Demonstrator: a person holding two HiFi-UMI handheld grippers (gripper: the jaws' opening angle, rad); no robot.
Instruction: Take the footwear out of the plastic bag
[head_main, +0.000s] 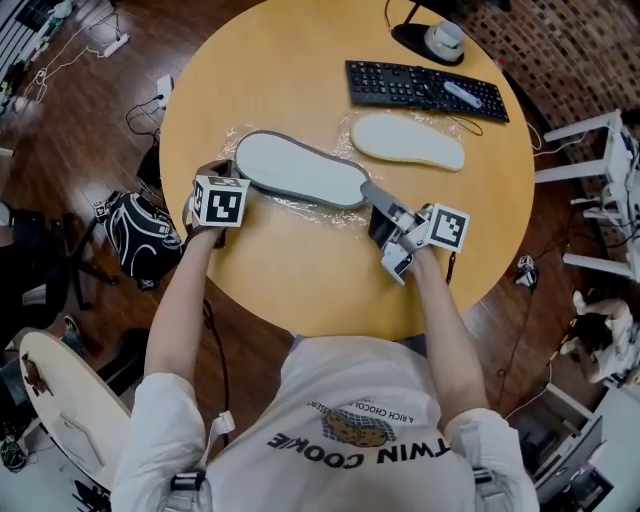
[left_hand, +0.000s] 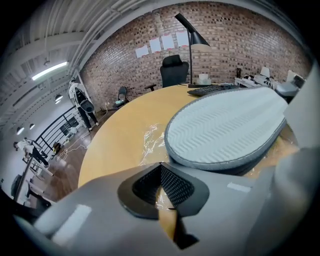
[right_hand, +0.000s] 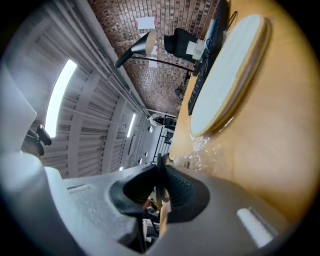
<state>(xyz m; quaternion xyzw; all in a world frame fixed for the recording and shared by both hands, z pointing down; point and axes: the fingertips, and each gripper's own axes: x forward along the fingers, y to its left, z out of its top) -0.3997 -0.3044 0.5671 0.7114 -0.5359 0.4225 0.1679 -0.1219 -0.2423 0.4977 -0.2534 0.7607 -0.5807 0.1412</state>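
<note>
A grey-edged slipper (head_main: 300, 168) lies sole up on a crumpled clear plastic bag (head_main: 345, 215) on the round wooden table (head_main: 300, 270). My right gripper (head_main: 369, 189) is shut on its toe end; a thin dark edge sits between the pads (right_hand: 175, 187) in the right gripper view. My left gripper (head_main: 230, 172) is at the heel end, its jaws closed on the plastic film (left_hand: 150, 144). In the left gripper view the ribbed sole (left_hand: 227, 127) rises just beyond the jaws. A second, cream slipper (head_main: 408, 140) lies sole up farther back, also seen as the cream slipper (right_hand: 225, 75) in the right gripper view.
A black keyboard (head_main: 425, 88) and a desk lamp's base (head_main: 432, 40) stand at the table's far side behind the cream slipper. On the floor, a black patterned bag (head_main: 140, 235) lies left of the table and white furniture (head_main: 600, 200) stands at the right.
</note>
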